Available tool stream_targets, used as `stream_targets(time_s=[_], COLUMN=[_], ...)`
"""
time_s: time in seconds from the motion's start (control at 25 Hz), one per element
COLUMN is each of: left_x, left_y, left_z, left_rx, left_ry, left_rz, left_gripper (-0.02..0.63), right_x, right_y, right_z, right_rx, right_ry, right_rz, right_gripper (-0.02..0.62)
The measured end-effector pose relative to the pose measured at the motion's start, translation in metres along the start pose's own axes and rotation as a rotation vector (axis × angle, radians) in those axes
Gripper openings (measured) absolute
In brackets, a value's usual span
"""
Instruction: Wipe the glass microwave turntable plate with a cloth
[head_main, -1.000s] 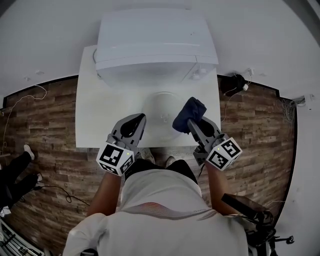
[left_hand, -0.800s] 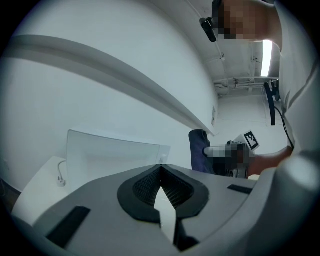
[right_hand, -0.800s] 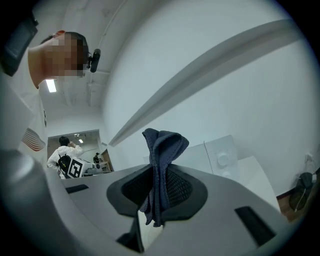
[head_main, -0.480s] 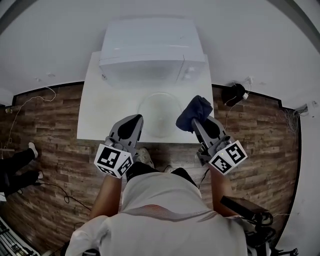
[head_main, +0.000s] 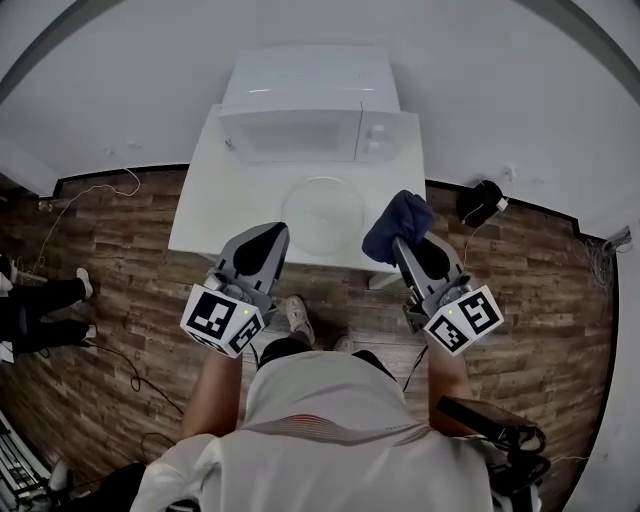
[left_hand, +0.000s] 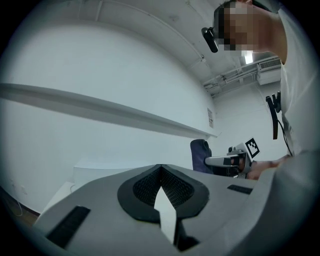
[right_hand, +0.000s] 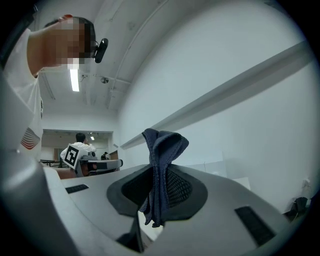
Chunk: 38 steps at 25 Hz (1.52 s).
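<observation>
Looks like a lab or test room set up in an office-type hall, not a home kitchen. I see a bare white wall (head_main: 120, 80), a wood-look plank floor (head_main: 120, 290), and one small white desk (head_main: 200, 220) pushed against the wall, carrying a white microwave (head_main: 300, 100). Loose cables (head_main: 95, 190) trail across the floor, and black stand gear (head_main: 500, 425) sits beside me. Another person's legs (head_main: 45, 297) show at the left edge. Overhead there are exposed ceiling pipes (left_hand: 225, 81), an air-conditioning unit (left_hand: 270, 65) and a strip light (right_hand: 74, 80). Another person (right_hand: 80, 141) is farther back in an open lit area.
</observation>
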<state>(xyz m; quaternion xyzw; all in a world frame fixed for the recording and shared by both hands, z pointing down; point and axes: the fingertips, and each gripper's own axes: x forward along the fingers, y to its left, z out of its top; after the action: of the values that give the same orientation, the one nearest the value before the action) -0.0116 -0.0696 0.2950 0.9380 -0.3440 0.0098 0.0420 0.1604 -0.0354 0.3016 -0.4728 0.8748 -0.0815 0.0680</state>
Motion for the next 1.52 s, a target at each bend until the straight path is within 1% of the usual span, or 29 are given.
stream_targets(time_s=[0.08, 0.2, 0.28, 0.32, 0.4, 0.48, 0.72, 0.84, 1.0, 1.2, 1.36, 1.52], left_x=[-0.010, -0.027, -0.034, -0.034, -0.031, -0.030, -0.042, -0.045, -0.044, -0.039, -0.035, -0.032], left_y=[-0.009, -0.007, -0.004, -0.006, -0.012, -0.009, 0.022, 0.039, 0.052, 0.050, 0.047, 0.042], left_z=[0.009, 0.016, 0.019, 0.019, 0.020, 0.020, 0.019, 0.021, 0.023, 0.027, 0.031, 0.029], left_rx=[0.016, 0.066, 0.094, 0.094, 0.082, 0.066, 0.028, -0.002, -0.002, 0.009, -0.011, -0.012], left_ry=[-0.001, 0.005, 0.005, 0.002, -0.008, -0.017, -0.047, -0.068, -0.073, -0.078, -0.100, -0.095], left_rz=[0.005, 0.021, 0.014, 0.005, -0.011, -0.020, -0.044, -0.054, -0.063, -0.075, -0.090, -0.097], left_gripper=[0.011, 0.011, 0.011, 0.011, 0.011, 0.011, 0.011, 0.011, 0.011, 0.011, 0.011, 0.011], right_x=[-0.007, -0.003, 0.000, -0.002, -0.008, -0.008, 0.021, 0.037, 0.046, 0.045, 0.046, 0.047], right_y=[0.007, 0.023, 0.034, 0.036, 0.037, 0.039, 0.060, 0.067, 0.068, 0.064, 0.062, 0.058], right_z=[0.005, 0.004, 0.001, 0.002, 0.008, 0.014, 0.021, 0.020, 0.020, 0.015, 0.008, 0.005], right_rx=[-0.011, -0.039, -0.054, -0.060, -0.079, -0.106, -0.184, -0.187, -0.194, -0.180, -0.162, -0.160], right_ry=[-0.009, -0.005, 0.002, 0.005, 0.004, 0.000, 0.014, 0.028, 0.036, 0.044, 0.053, 0.063], right_rz=[0.005, 0.006, 0.006, 0.005, -0.004, -0.023, -0.060, -0.065, -0.080, -0.093, -0.089, -0.088], right_gripper=[0.061, 0.061, 0.061, 0.061, 0.061, 0.061, 0.061, 0.061, 0.061, 0.061, 0.061, 0.061])
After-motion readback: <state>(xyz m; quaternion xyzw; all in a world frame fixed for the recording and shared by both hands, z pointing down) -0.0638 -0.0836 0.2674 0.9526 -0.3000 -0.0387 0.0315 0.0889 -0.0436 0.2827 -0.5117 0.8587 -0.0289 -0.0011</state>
